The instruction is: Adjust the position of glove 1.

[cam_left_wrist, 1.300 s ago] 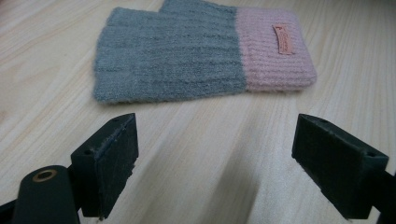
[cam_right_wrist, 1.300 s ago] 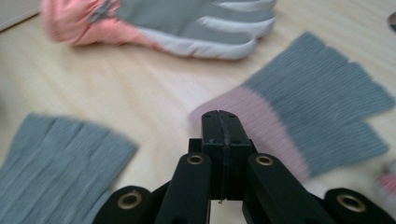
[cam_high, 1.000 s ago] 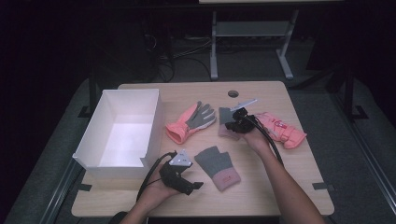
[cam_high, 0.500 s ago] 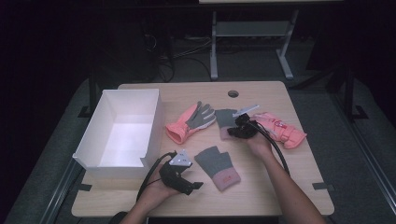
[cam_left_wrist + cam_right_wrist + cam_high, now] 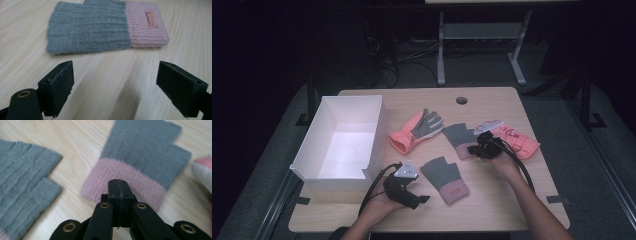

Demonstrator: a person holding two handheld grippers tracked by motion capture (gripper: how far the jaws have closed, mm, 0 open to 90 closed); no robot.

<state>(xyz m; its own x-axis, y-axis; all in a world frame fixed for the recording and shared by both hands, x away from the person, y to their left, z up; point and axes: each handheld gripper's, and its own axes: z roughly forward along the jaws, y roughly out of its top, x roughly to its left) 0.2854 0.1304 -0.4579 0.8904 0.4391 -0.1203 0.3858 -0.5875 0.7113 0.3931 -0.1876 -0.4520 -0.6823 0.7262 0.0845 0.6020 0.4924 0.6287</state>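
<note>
Nearest the person, the left gripper (image 5: 404, 187) rests low on the worktop (image 5: 492, 210), jaws spread wide and holding nothing. Just ahead of it lies a grey knitted fingerless glove with a pink cuff (image 5: 105, 27), flat, cuff bearing a small label.

Further in, the right gripper (image 5: 482, 148) sits over the cuff of the second grey glove (image 5: 140, 152). In the right gripper view its jaws are pressed fully together above the pink band; whether any knit is pinched between them cannot be told, as the tips hide the contact.

Beyond, a salmon and grey ski glove (image 5: 416, 131) lies near the centre, its partner (image 5: 517, 141) at the right, partly behind the right gripper. The white box (image 5: 343, 140) stands open at the left edge.

Handling judgement: the knitted gloves look light, limp and non-slippery; they should drape when lifted and need little force. The ribbed cuff is likely the best hold, being thicker. A shallow pinch may catch only the top layer.
</note>
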